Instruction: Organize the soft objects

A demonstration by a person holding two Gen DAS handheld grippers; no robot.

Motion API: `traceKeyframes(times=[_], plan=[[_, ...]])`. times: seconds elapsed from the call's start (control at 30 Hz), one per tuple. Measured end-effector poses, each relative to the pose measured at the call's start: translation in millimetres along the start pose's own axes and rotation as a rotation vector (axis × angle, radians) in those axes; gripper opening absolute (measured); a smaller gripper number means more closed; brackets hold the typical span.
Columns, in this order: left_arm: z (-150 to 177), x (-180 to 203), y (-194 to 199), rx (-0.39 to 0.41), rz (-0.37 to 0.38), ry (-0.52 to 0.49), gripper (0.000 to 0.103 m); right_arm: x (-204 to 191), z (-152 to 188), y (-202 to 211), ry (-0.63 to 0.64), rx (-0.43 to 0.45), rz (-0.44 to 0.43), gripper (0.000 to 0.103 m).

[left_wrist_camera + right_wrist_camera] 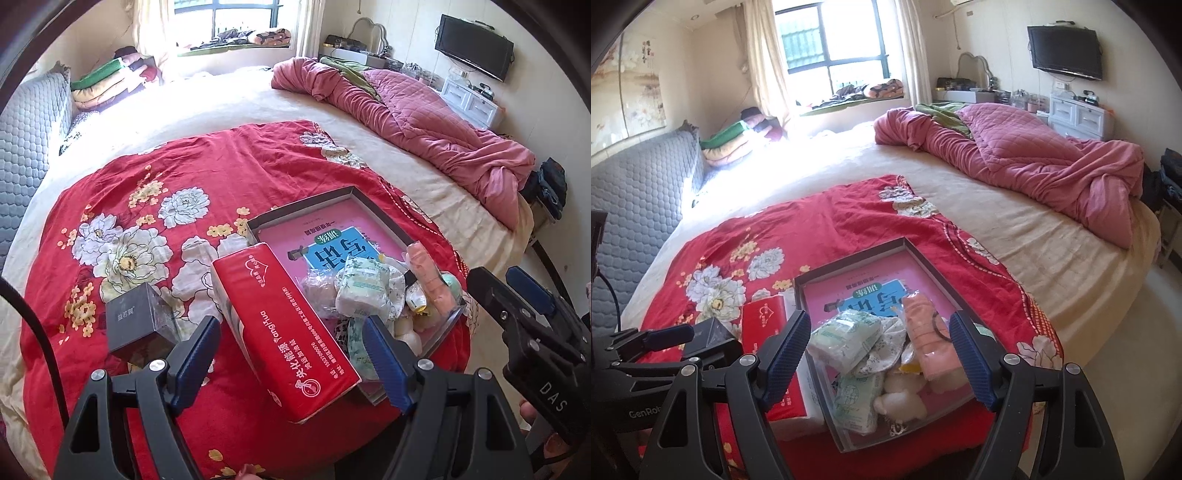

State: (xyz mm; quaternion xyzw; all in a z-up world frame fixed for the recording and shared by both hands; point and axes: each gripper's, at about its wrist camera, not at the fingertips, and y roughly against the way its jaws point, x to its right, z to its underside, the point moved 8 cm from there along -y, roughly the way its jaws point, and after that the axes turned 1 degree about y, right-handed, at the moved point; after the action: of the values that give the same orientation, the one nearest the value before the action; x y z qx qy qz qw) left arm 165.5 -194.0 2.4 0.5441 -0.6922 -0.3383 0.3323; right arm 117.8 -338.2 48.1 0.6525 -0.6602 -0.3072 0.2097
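Observation:
A shallow grey box (306,205) (849,260) lies on the red floral cloth (184,177) and holds a pink book, green-white tissue packs (364,288) (846,338), a pink rolled towel (430,273) (929,339), and white plush pieces (905,400). A red tissue pack (284,332) (764,321) lies at the box's left side. My left gripper (291,362) is open, its fingers to either side of the red pack's near end. My right gripper (877,363) is open and empty above the box's near end; it also shows in the left wrist view (517,295).
A small black box (138,325) (709,332) stands left of the red pack. A crumpled pink quilt (424,122) lies at the bed's far right. Folded blankets (110,81) sit by the grey headboard (26,140). A TV (1065,51) and a white drawer unit stand beyond.

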Motion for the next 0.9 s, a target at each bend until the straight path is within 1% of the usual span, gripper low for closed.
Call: traceKeyframes(times=[0.07, 0.13, 0.23, 0.3, 0.37, 0.5, 0.67, 0.9], plan=[[3.0, 0.4, 1.0, 0.005, -0.009, -0.006, 0.078, -0.8, 3.9, 1.9, -0.006, -0.004, 0.0, 0.079], [6.4, 1.0, 1.6, 0.004, -0.007, -0.008, 0.078, 0.9, 8.3, 5.9, -0.004, 0.001, 0.035, 0.079], [13.3, 2.0, 2.6, 0.001, -0.007, -0.009, 0.078, 0.6, 17.0, 15.1, 0.001, 0.008, 0.049, 0.079], [18.0, 2.1, 3.9, 0.005, -0.004, -0.01, 0.078, 2.0, 25.6, 18.5, -0.001, -0.008, 0.069, 0.079], [23.0, 1.6, 4.4, 0.003, -0.005, -0.009, 0.078, 3.0, 34.1, 23.3, -0.01, -0.014, 0.069, 0.079], [32.0, 0.7, 7.1, 0.005, -0.004, 0.0, 0.078, 0.2, 49.7, 28.8, 0.017, -0.027, 0.083, 0.079], [40.4, -1.7, 11.6, 0.019, -0.008, 0.005, 0.078, -7.1, 60.1, 41.9, 0.043, 0.005, 0.087, 0.079], [57.5, -2.4, 13.0, 0.034, -0.006, 0.016, 0.078, -12.5, 74.4, 47.2, 0.058, 0.01, 0.077, 0.079]])
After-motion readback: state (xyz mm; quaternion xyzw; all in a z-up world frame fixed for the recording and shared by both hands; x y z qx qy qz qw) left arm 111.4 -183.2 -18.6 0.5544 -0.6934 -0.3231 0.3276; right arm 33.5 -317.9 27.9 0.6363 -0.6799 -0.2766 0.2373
